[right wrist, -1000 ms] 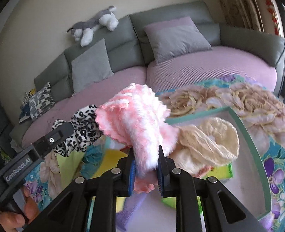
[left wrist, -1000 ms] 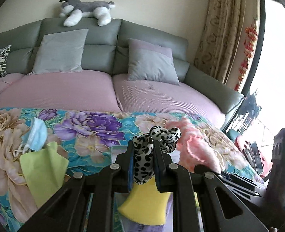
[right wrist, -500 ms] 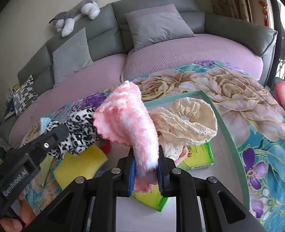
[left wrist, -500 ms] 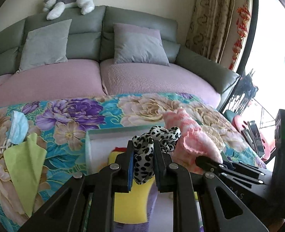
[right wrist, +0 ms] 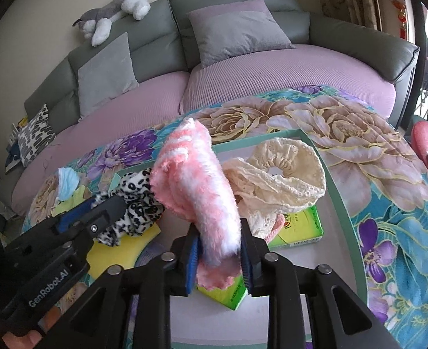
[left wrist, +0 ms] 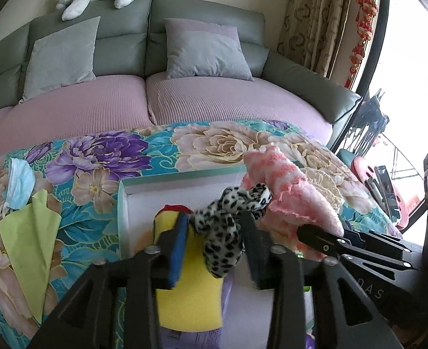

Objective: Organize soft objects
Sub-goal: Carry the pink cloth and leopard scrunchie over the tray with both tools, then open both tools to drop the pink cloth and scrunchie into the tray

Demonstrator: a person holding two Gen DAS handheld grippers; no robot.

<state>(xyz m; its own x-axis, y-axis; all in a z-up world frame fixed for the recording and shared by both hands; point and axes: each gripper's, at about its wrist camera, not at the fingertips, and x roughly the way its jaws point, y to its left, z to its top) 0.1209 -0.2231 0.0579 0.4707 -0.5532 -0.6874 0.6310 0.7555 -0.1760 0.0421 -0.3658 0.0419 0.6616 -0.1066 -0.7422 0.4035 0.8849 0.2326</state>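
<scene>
— Two grippers, both over the tray. What's on the left?

— The left gripper has its jaws spread apart; the leopard scrunchie hangs loose between them above the yellow sponge, probably being dropped there.

— And to the right?

— The right gripper has parted too, the pink fluffy cloth slumping between its pads, near the cream lace scrunchie and green tissue packs.
</scene>
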